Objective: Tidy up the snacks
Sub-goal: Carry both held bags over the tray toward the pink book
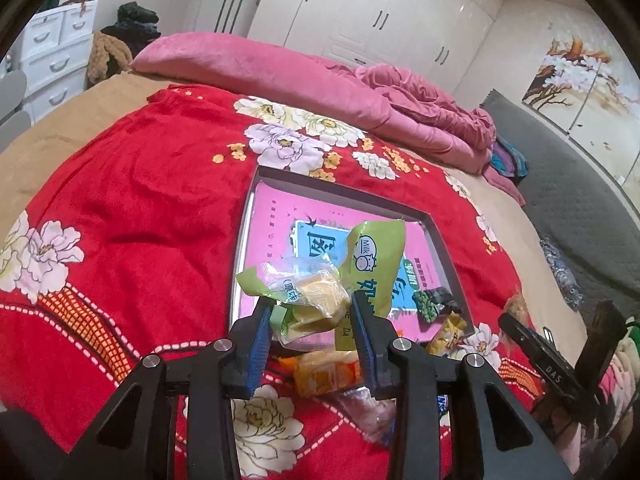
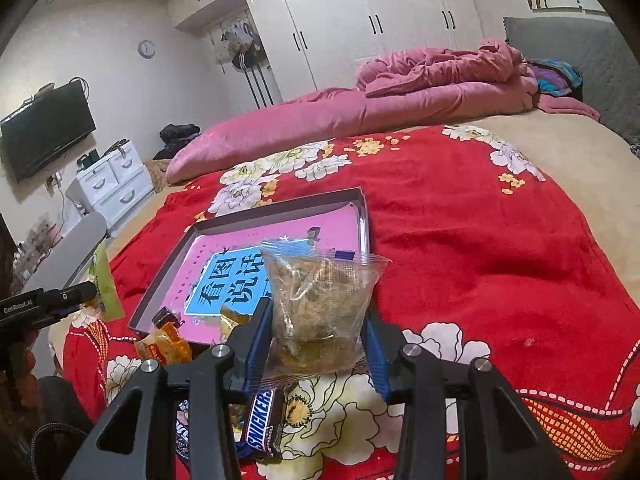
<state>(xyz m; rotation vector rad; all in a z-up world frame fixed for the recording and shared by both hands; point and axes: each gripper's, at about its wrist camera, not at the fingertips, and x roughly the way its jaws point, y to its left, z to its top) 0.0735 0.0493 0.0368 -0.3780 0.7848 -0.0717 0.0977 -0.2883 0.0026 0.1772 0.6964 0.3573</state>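
Nearest our right-wrist lens, a Snickers bar (image 2: 262, 426) lies on the red floral blanket (image 2: 480, 248) just below the right hand-held gripper (image 2: 318, 340). We note that gripper pinching a clear bag of brownish crumbly snack (image 2: 318, 300) between its blue pads, the bag standing upright and lifted over the blanket. Just left of it an orange-yellow packet (image 2: 168, 346) rests against the near rim of the tray.

On the left-wrist view, an orange wrapped snack (image 1: 326, 374) lies on the blanket beneath the left hand-held gripper (image 1: 312, 320). That gripper is clamped on a green-and-clear packet of pale yellow cake (image 1: 308, 296), held above the tray's near edge. A green milk-candy bag (image 1: 374, 264) hangs beside the right pad; we cannot tell whether it is also gripped.

Farther on, the shallow tray (image 1: 340, 190) sits on the blanket, floor pink with a blue label. Inside its near right corner lie a small dark-green packet (image 1: 434, 302) and a yellow packet (image 1: 448, 334).

Beyond the tray, a pink quilt (image 1: 280, 72) runs across the bed, with white wardrobes (image 1: 380, 12) behind.
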